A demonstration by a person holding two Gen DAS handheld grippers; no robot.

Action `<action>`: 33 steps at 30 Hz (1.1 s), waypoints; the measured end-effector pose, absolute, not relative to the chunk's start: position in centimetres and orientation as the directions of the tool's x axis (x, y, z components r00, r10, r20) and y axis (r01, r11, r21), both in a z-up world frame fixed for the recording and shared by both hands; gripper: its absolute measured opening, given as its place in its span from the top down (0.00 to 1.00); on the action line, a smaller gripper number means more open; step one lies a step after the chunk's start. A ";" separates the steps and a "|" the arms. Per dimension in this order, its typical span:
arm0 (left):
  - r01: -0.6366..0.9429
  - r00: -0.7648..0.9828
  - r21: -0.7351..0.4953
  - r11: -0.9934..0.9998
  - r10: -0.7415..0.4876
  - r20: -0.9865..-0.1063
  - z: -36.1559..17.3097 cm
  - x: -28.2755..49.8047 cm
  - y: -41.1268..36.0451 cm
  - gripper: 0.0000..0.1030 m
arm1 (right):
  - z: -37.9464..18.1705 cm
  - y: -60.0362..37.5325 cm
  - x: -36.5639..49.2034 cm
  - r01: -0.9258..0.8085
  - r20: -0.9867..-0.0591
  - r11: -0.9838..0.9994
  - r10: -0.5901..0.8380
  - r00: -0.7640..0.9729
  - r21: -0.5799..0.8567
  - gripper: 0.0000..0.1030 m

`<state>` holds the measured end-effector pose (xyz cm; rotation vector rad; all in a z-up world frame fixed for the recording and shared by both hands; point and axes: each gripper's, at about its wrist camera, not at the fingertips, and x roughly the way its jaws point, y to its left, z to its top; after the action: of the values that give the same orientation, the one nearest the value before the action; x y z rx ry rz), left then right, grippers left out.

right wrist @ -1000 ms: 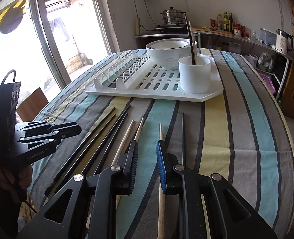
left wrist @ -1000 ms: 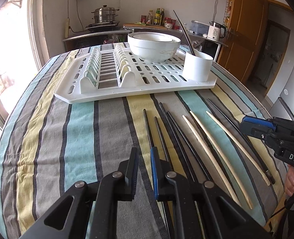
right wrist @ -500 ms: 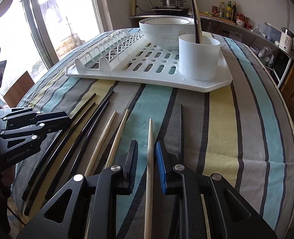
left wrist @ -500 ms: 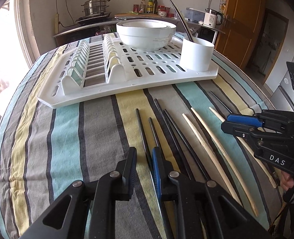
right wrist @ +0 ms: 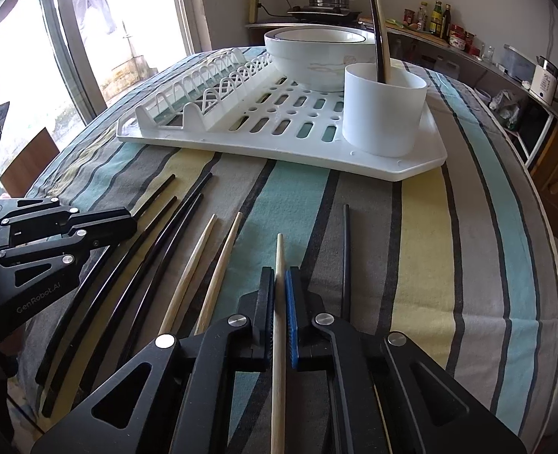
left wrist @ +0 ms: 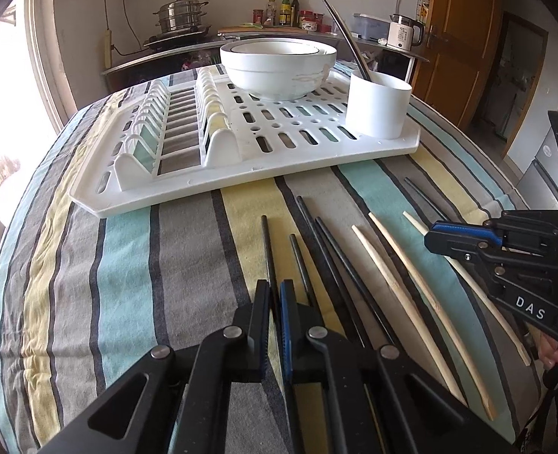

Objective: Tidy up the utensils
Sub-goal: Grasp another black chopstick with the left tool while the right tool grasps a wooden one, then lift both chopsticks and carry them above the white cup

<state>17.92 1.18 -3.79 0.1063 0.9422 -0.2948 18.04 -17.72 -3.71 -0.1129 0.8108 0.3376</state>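
Lying on the striped tablecloth [left wrist: 135,265] in front of the white drying rack [left wrist: 248,166] is a fan of loose chopsticks: slim, tapered, some glossy black, some pale wood. Leftmost, the left gripper [left wrist: 275,295] has just closed on a black chopstick [left wrist: 267,249], its jaws now narrow with the stick pinched between them. Right of that one, still before the rack, lie three more black chopsticks and two free wooden ones. Then comes the right gripper [right wrist: 279,283], whose jaws have likewise just closed, clamped on a wooden chopstick [right wrist: 279,261] (the third pale one). One last black chopstick [right wrist: 346,249] lies just right of it.

At the rack's right front corner stands a white cup [right wrist: 383,109] with one black and one wooden chopstick leaning in it; behind the cup sit nested white bowls [left wrist: 279,68], at least two. Left of the held black stick, in front of the rack, the cloth is bare to the table's edge; right of the last black stick it is bare too.
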 end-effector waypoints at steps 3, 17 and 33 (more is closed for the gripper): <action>0.298 0.569 -0.050 0.953 -0.219 -0.793 -3.1 17.5 1.4 0.96 | -3.1 -17.8 17.6 -0.346 -0.708 0.937 0.279 0.649 0.052 0.94; 0.305 0.695 -0.088 0.948 -0.285 -0.660 4.5 15.1 3.1 0.96 | 2.4 -18.8 14.9 -0.365 -0.573 0.925 0.356 0.738 0.106 0.94; 0.292 0.765 -0.108 0.950 -0.300 -0.570 9.3 12.4 4.8 0.96 | 6.0 -20.5 11.9 -0.359 -0.460 0.927 0.368 0.808 0.111 0.94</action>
<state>12.39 4.81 9.33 -0.0131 0.6215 -0.3215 11.93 -20.54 6.02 0.0190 0.4958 0.3888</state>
